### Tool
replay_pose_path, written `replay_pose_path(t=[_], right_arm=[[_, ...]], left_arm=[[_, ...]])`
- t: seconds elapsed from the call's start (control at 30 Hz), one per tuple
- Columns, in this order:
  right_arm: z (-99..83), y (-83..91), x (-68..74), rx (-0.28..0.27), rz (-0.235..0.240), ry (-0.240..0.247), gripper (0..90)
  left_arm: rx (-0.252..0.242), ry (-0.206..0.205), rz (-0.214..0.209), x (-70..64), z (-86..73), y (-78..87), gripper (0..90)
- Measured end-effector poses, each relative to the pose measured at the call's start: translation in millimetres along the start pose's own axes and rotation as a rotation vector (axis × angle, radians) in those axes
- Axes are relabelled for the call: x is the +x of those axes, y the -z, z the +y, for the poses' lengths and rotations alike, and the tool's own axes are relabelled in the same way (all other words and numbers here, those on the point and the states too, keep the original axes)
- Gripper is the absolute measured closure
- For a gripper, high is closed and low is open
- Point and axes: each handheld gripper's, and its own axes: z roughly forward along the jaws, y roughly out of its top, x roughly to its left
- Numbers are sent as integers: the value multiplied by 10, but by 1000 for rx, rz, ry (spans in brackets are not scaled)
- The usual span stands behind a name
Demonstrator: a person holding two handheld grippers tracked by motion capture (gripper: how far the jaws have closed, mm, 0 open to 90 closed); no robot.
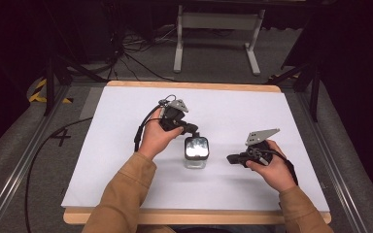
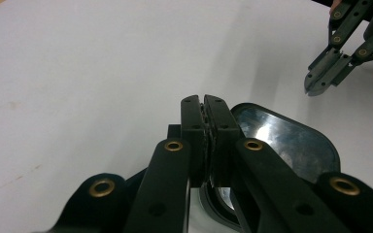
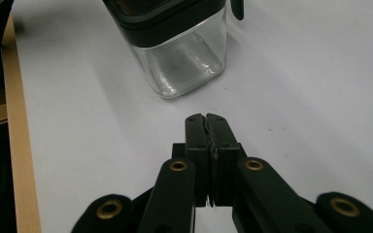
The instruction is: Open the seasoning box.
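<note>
Clear plastic container (image 1: 195, 156) with a dark lid stands on the white tabletop (image 1: 126, 165) in front of me, between both hands. My right gripper (image 1: 231, 158) waits beside it, clenched and empty. My left gripper (image 1: 193, 130) hovers over the lid, also clenched, probably ready to press it.

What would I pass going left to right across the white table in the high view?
left hand → left gripper → clear square jar with a black lid → right gripper → right hand
</note>
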Motion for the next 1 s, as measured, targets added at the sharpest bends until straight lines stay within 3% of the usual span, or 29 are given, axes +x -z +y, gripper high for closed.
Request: replay_pose_path(t=[0.17, 0.77, 1.0], right_arm=[[0, -13, -3, 1, -1, -4, 896], [44, -50, 61, -2, 10, 16, 892], [74, -77, 112, -14, 11, 34, 896]], left_arm=[[-18, 8, 5, 16, -10, -37, 879], [-16, 50, -14, 27, -15, -54, 899], [-2, 48, 5, 7, -3, -56, 899]])
